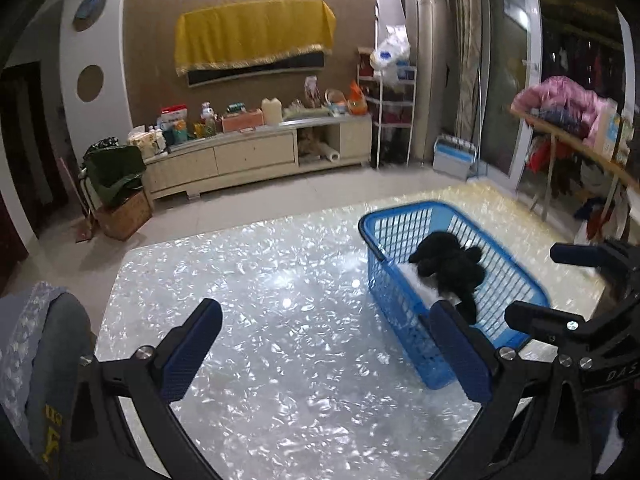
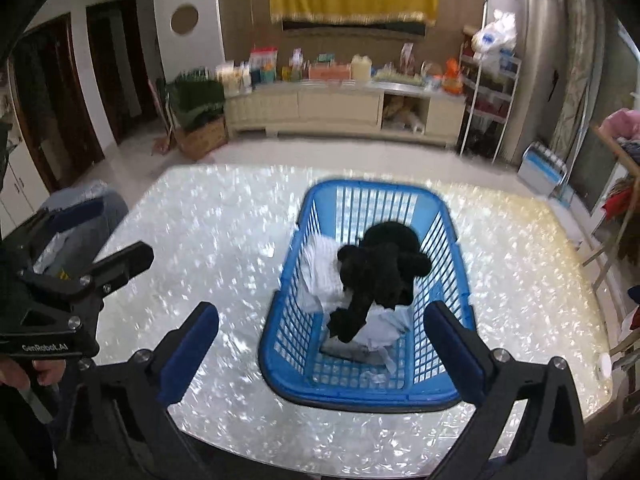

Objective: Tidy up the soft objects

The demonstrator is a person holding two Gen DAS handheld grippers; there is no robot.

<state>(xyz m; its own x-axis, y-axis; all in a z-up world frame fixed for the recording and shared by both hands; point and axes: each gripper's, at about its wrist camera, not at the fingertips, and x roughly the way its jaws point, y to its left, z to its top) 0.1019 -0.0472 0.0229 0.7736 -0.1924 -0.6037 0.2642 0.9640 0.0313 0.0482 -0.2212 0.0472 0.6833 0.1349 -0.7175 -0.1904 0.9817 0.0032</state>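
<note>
A blue plastic basket [image 2: 380, 188] stands on the shiny pearl-white table [image 2: 224, 240]. Inside it a black plush toy [image 2: 380, 268] lies on top of white cloth [image 2: 324, 268]. My right gripper [image 2: 322, 312] hangs open above the basket's near end, with nothing between its blue pads. In the left wrist view the basket [image 1: 400, 216] sits to the right with the black toy [image 1: 448, 268] in it. Left of the basket, over bare table, my left gripper [image 1: 326, 312] is open and empty. The right gripper [image 1: 548, 284] shows at that view's right edge.
A grey garment [image 1: 48, 340] with yellow print lies at the table's left edge. Beyond the table are a low TV cabinet [image 1: 256, 156] with clutter on top, a wire shelf rack [image 1: 394, 120] and a wooden clothes rack [image 1: 580, 148] on the right.
</note>
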